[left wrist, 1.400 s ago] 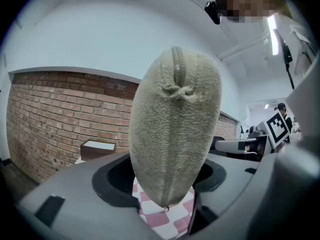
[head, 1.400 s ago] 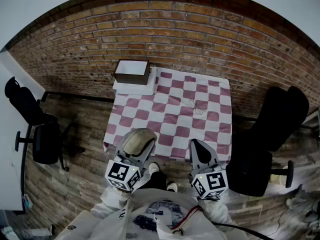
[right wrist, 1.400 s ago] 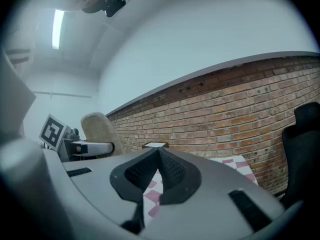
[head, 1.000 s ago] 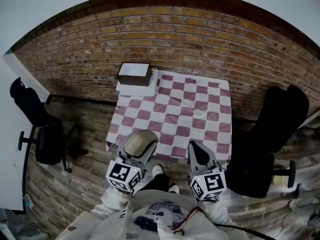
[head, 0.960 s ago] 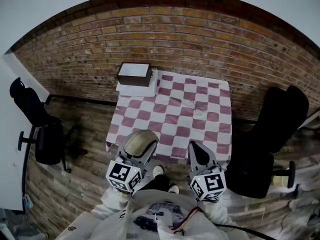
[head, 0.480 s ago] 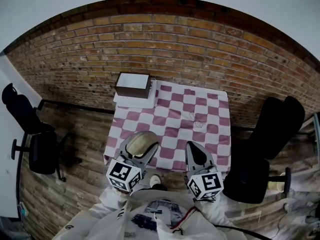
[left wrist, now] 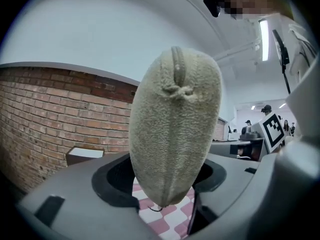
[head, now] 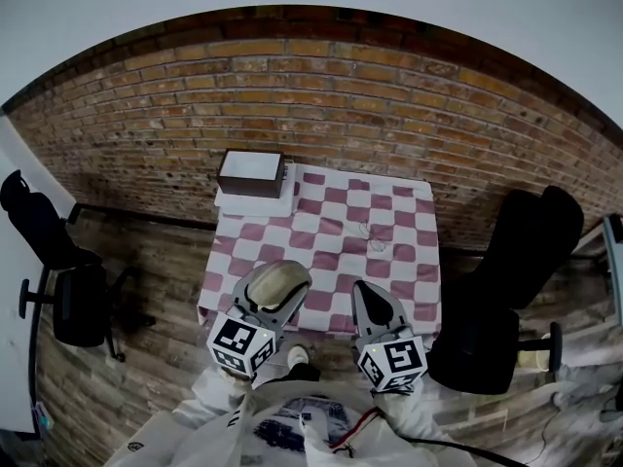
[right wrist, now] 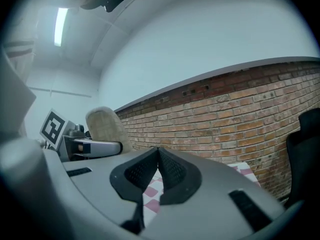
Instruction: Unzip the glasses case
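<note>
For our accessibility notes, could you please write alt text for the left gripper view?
The left gripper clamps a beige fleecy glasses case upright between its jaws, its zipper running over the top. Behind are a brick wall and, below, a pink-checked tablecloth.

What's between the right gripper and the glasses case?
Nothing visible. Only open air separates the right gripper, jaws shut and empty, from the glasses case held upright in the left gripper beside it.

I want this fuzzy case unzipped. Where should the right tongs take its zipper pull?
Pinch the knotted cord pull high on the beige fuzzy glasses case, probably from the right: the left tongs hold the case upright by its lower end, leaving that knot clear.
</note>
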